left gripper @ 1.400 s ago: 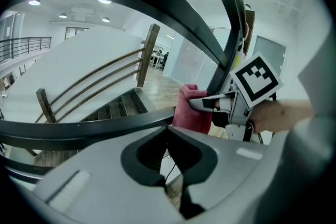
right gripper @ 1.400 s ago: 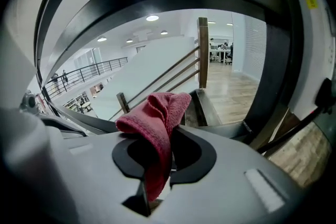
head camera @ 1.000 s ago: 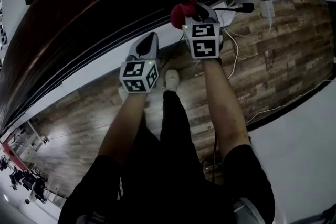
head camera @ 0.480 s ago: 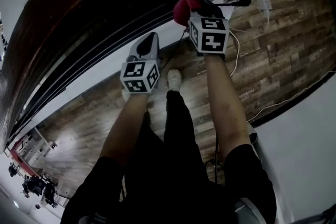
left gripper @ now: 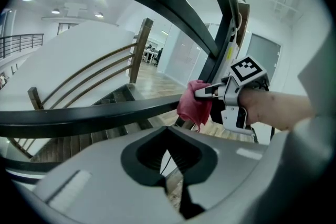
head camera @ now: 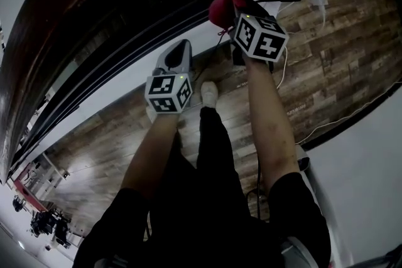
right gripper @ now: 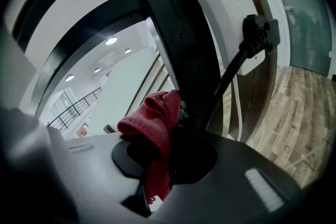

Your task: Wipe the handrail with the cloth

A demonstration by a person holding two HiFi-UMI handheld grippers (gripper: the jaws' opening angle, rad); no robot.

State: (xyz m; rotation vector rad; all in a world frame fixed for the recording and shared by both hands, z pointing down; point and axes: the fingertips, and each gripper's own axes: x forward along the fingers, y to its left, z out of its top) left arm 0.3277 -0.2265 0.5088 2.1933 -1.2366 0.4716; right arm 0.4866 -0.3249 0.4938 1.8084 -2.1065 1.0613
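1. Over the last second my right claw (head camera: 233, 3) has travelled up and to the right in the head view. Its marker cube has rolled, so it now sits skewed rather than square to the camera.
2. The cloth (head camera: 220, 8) went with it. It is now right at the dark edge of the handrail (head camera: 94, 3), further along than it was a second ago.
3. I read that as a wiping stroke under way. Most of the long curved rail running off to the left looks untouched, so I judge the job is only at its start.
4. The right claw is clamped on the red cloth. In the right gripper view the fabric bunches up out of the jaws and hangs down between them. From the left gripper view the cloth seems to press on the rail, though I cannot confirm contact.
5. My left claw (head camera: 178, 50) has not shifted. It hangs lower, beside the rail and well apart from the cloth, with its jaws together and nothing in them.
6. Both forearms reach forward and down, the right stretched further out than the left.
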